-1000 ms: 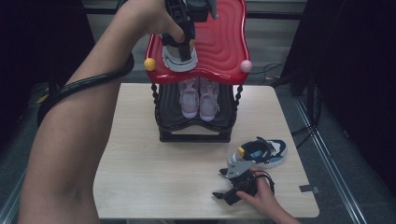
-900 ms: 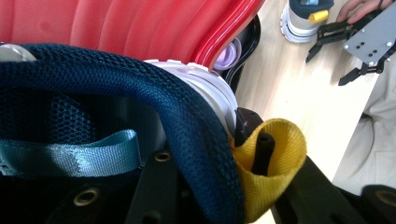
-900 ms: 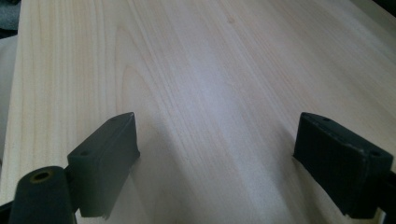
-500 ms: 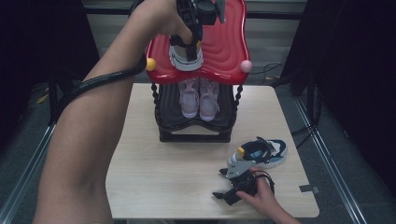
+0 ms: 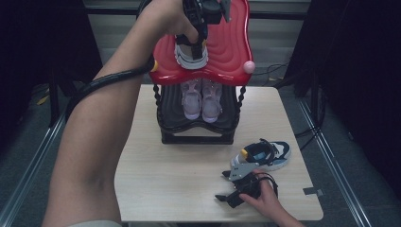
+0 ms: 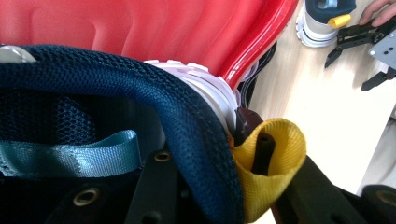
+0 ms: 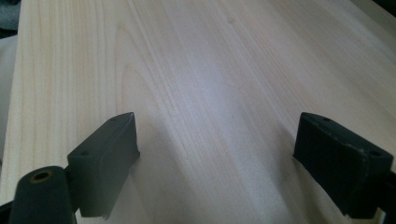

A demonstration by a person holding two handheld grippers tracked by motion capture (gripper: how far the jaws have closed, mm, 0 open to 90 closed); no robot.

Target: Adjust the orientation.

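Observation:
A sneaker [image 5: 190, 54] with a navy mesh collar [image 6: 187, 107], a white sole and a yellow heel loop [image 6: 275, 163] is at the left of the rack's red wavy top [image 5: 227, 52]. My left gripper [image 5: 197, 46] comes down from above and is shut on its collar and heel; in the left gripper view the left gripper [image 6: 210, 161] has the collar between its jaws. The matching sneaker [image 5: 265, 153] lies on the wooden table [image 5: 165, 179] at the front right. Just in front of it my right gripper [image 5: 221, 186] rests in a hand, open and with nothing between its jaws. In the right gripper view the right gripper [image 7: 215, 158] shows bare table between its jaws.
A pair of pale pink shoes [image 5: 201, 97] stands on the black lower shelf of the rack [image 5: 196, 137], which sits at the back middle of the table. My left forearm and its cable reach across the table's left side. Dark floor and metal rails surround the table.
My left gripper has carried the sneaker slightly right and farther back over the red top. The right gripper and the second sneaker have stayed put.

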